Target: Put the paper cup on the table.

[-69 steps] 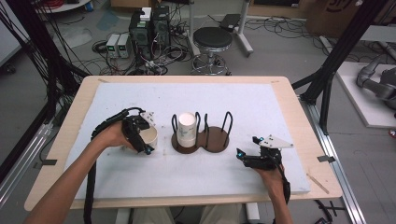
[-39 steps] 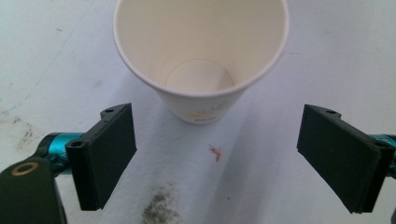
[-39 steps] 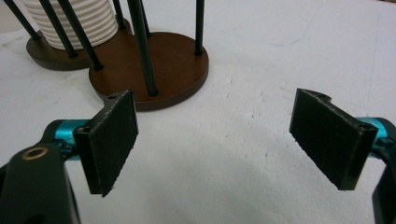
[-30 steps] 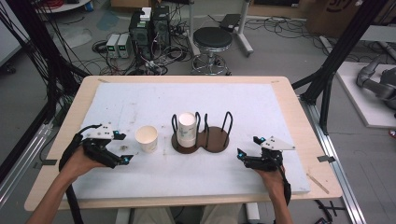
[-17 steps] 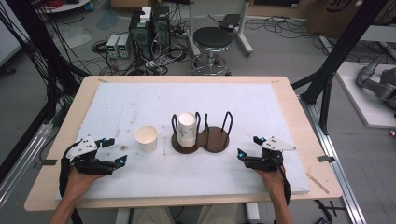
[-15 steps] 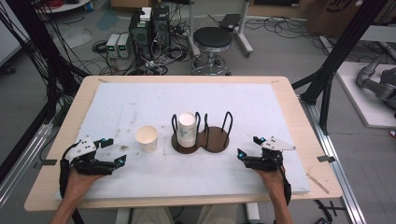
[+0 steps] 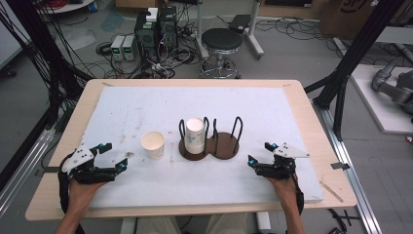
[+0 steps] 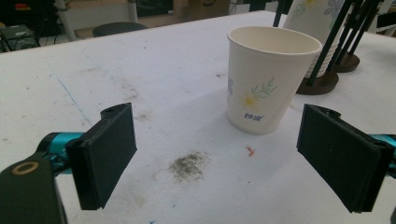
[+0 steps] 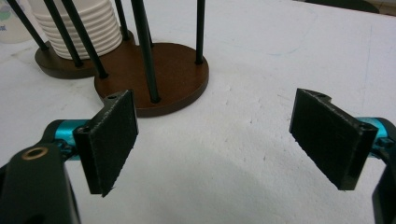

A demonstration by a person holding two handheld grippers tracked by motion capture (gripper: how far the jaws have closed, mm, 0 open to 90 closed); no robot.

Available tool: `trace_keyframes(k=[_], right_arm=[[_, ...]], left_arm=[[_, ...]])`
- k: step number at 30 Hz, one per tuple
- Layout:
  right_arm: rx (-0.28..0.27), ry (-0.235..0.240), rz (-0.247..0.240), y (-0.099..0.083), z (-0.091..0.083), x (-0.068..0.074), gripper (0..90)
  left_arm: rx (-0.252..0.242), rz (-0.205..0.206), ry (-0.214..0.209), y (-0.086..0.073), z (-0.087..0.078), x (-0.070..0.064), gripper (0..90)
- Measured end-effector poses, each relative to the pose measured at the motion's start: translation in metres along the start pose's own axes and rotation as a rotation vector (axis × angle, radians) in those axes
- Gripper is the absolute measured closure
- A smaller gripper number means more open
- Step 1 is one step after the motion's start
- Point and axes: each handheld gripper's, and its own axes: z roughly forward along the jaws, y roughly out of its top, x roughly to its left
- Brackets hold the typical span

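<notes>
Left claw: wide open and holding nothing; it sits near the front left of the surface, apart from the paper cup.
Right claw: also wide open and empty, at the front right, short of the holder.
Change on my left: a couple of seconds ago this claw was at the cup, right beside the holder; now the cup stands alone and upright, and I have drawn back toward myself.
Change on my right: none; it rests where it was.
Left claw view adds: a flower print on the cup, and a dark smudge on the white cover between my jaws.
Right claw view adds: ribbed rims of the stacked cups in one ring, and the bare brown base of the other.
</notes>
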Motion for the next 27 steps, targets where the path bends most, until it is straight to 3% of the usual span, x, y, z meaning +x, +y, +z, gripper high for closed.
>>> trace_keyframes(k=[14, 27], right_arm=[[-0.009, 0.014, 0.013, -0.0008, -0.0014, -0.0010, 15.8], [-0.022, 0.036, 0.024, -0.0013, -0.0020, -0.0039, 15.8]], left_arm=[[-0.005, 0.014, 0.021, -0.0004, -0.0006, -0.0018, 11.8], [-0.013, 0.002, 0.014, -0.0009, -0.0012, -0.0007, 11.8]])
